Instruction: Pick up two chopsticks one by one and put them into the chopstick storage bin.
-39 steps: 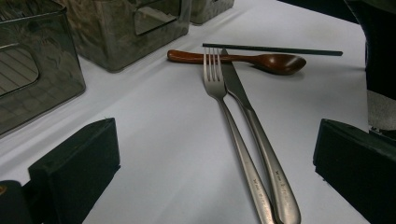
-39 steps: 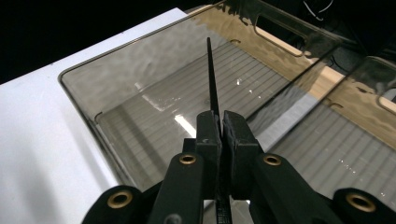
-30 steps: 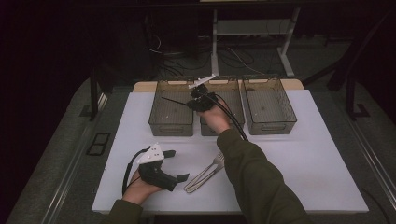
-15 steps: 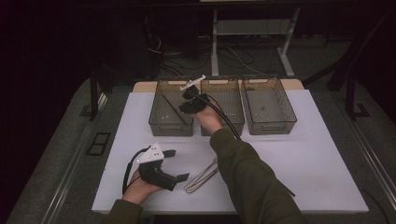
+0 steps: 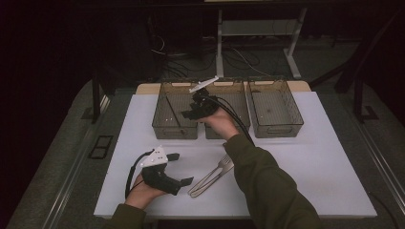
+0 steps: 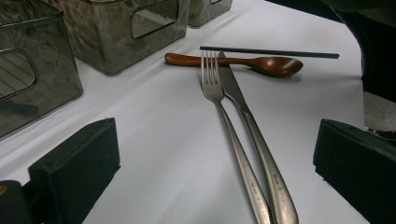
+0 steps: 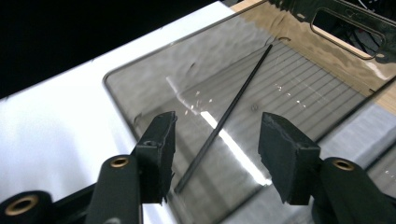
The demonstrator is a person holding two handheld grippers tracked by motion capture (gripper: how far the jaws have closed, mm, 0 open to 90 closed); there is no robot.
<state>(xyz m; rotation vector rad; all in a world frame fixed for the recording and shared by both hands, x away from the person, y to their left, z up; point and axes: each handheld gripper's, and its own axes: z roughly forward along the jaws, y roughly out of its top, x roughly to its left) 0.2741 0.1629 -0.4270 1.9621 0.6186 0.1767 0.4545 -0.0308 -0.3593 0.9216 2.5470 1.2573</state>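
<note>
While the chopstick (image 7: 227, 114) lies loose on the floor of the left bin (image 5: 162, 125), slanting from the near corner toward the far wall, your right tool (image 5: 192, 112) hangs above it; its jaws have just been opening and stand apart with nothing between them. Lift straight up before you swing back, so the jaws clear the bin's rim and don't knock the stick.

On the desk (image 5: 329, 167) near you, the second chopstick (image 6: 269, 52), the wooden spoon (image 6: 243, 63), the fork (image 6: 219, 105) and the knife (image 6: 252, 135) lie close together, the fork and knife tips touching the spoon. Your left tool (image 5: 180, 169) rests just beside them, jaws wide and empty. Your own right sleeve (image 5: 267, 181) crosses over that cutlery, so mind it when you reach.
</note>
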